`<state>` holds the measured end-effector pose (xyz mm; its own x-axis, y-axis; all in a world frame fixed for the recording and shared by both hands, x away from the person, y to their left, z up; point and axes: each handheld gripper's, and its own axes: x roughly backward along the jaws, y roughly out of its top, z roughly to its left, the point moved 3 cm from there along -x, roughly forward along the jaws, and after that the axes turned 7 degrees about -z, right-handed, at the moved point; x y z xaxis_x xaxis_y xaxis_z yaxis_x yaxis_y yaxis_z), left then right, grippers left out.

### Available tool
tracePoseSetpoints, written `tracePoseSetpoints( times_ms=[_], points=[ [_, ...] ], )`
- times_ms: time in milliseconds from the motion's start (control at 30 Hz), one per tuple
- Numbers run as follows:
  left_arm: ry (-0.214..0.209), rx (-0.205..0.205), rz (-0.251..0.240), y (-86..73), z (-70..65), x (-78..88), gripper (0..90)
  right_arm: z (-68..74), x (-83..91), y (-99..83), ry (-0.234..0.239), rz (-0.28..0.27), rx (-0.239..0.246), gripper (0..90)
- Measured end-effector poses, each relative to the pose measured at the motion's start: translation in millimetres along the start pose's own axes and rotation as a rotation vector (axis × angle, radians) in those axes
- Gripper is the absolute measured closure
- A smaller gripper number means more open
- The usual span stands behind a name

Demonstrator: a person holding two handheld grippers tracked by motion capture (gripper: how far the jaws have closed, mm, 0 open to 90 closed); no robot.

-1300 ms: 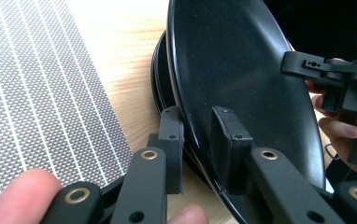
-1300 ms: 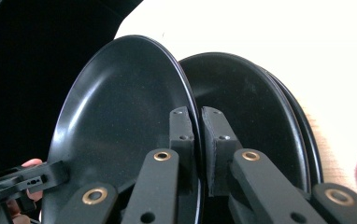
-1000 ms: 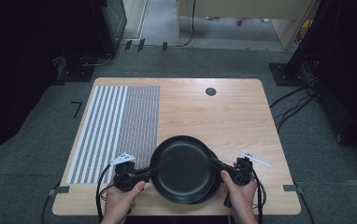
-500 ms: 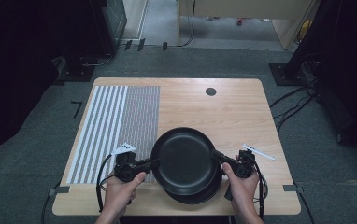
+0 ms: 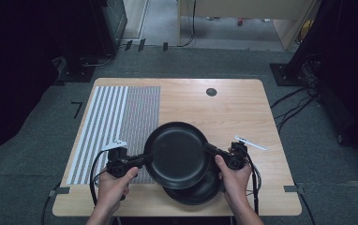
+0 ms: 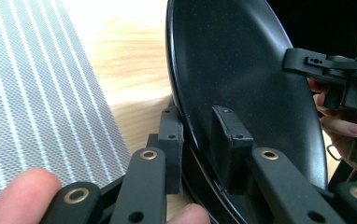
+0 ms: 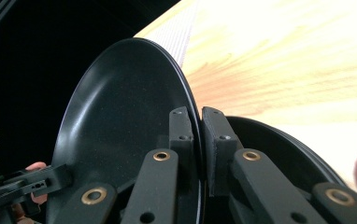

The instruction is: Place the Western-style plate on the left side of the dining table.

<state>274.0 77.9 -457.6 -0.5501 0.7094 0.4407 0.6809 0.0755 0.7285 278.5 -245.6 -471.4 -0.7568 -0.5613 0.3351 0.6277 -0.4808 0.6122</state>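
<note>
Here, left claw (image 5: 145, 160), right claw (image 5: 211, 150), clamping plate (image 5: 177, 152) rim

Upper black plate (image 5: 177, 153), clamped between both grippers, now higher and farther forward off the lower plate (image 5: 198, 190).

Two black plates: upper plate (image 5: 177, 152) pinched at its rim between the fingers of both grippers, lower plate (image 5: 200, 190) beneath those fingers. Two grippers: left gripper (image 5: 139, 161), right gripper (image 5: 211, 149). One striped mat (image 5: 121, 117) beyond the left fingers. One counter (image 5: 233, 112). One dark round spot (image 5: 211, 92) far ahead.
</note>
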Motion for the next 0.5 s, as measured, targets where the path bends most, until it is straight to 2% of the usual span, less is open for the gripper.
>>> tracePoseSetpoints(
  times_ms=[267, 500],
  points=[
    [0.023, 0.030, -0.036, 8.7, 17.1, 10.7, 75.0, 15.8, -22.5, 5.5, 0.018, 0.019, 0.020, 83.7],
    [0.054, 0.073, -0.074, 16.6, 39.3, 24.8, 74.9, 36.6, -52.7, 11.4, 0.036, 0.049, 0.048, 83.6]
  ],
)
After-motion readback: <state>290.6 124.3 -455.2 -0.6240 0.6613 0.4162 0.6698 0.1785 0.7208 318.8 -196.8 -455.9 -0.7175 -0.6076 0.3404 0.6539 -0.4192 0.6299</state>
